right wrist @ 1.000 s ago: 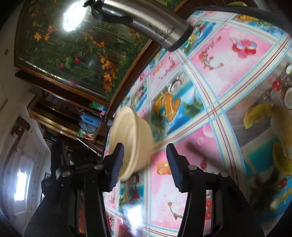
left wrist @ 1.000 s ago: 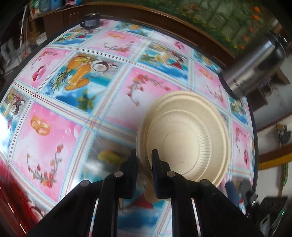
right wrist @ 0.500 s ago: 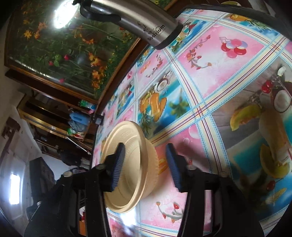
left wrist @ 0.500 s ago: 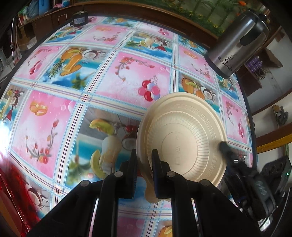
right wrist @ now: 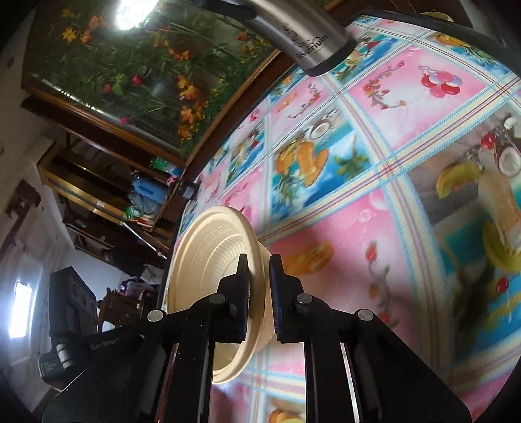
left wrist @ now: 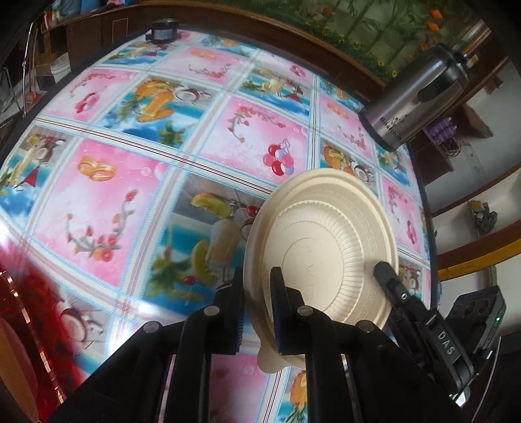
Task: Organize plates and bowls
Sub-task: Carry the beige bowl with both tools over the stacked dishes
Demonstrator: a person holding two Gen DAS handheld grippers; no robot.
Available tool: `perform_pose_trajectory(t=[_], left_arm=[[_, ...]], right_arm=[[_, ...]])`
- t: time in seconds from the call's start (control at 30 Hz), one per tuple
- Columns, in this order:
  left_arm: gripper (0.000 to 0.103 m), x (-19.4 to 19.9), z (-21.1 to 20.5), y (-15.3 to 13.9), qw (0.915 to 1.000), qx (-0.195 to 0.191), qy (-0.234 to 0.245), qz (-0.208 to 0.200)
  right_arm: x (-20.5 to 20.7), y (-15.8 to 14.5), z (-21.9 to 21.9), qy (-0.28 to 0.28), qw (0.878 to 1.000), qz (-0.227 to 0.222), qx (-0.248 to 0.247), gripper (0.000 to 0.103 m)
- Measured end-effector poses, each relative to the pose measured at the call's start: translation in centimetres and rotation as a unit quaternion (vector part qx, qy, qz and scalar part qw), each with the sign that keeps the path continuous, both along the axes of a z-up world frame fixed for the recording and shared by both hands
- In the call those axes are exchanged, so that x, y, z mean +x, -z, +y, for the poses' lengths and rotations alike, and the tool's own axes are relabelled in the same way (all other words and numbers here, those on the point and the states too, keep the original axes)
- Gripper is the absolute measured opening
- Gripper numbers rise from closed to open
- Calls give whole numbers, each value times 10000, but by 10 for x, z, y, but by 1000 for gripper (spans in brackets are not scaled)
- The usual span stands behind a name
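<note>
table (left wrist: 107, 182): patterned cloth | on it: steel kettle (left wrist: 413, 104), small dark object (left wrist: 164, 29)

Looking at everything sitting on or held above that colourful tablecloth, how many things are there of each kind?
Cream disposable bowls: 1, held by both grippers
Steel kettles: 1
Small black round objects at the far table edge: 1, too small to identify
Total: 3
</note>
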State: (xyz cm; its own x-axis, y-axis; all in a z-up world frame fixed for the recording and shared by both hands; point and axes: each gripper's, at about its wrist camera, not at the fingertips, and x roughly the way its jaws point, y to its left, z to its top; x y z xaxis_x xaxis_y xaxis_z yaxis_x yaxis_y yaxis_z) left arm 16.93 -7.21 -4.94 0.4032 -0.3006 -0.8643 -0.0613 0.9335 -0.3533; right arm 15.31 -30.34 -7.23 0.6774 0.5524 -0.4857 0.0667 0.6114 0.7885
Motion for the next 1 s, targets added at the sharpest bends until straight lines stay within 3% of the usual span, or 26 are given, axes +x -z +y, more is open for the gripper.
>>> perform_pose_trajectory(t=[0.4,0.7,0.83,1.0], left_arm=[[13,-78,64,-50,9961,-221,-192,-834],[13,-151,155,-101,9850,174,-574,-1615],[13,-174,191,-103,9826,437,-743,-1647],[13,-191,225,-82,9847,521,-906,-1397]], right_arm=[[-57,-53,53,-517,9969,-544,224,11],[-82,-120,157,-1500,9834,-1016,-58,11],[-89,-122,203,-1938,9765,-943,-60,11],[-97,-114,257,-2337,9680,-817,-406,11]])
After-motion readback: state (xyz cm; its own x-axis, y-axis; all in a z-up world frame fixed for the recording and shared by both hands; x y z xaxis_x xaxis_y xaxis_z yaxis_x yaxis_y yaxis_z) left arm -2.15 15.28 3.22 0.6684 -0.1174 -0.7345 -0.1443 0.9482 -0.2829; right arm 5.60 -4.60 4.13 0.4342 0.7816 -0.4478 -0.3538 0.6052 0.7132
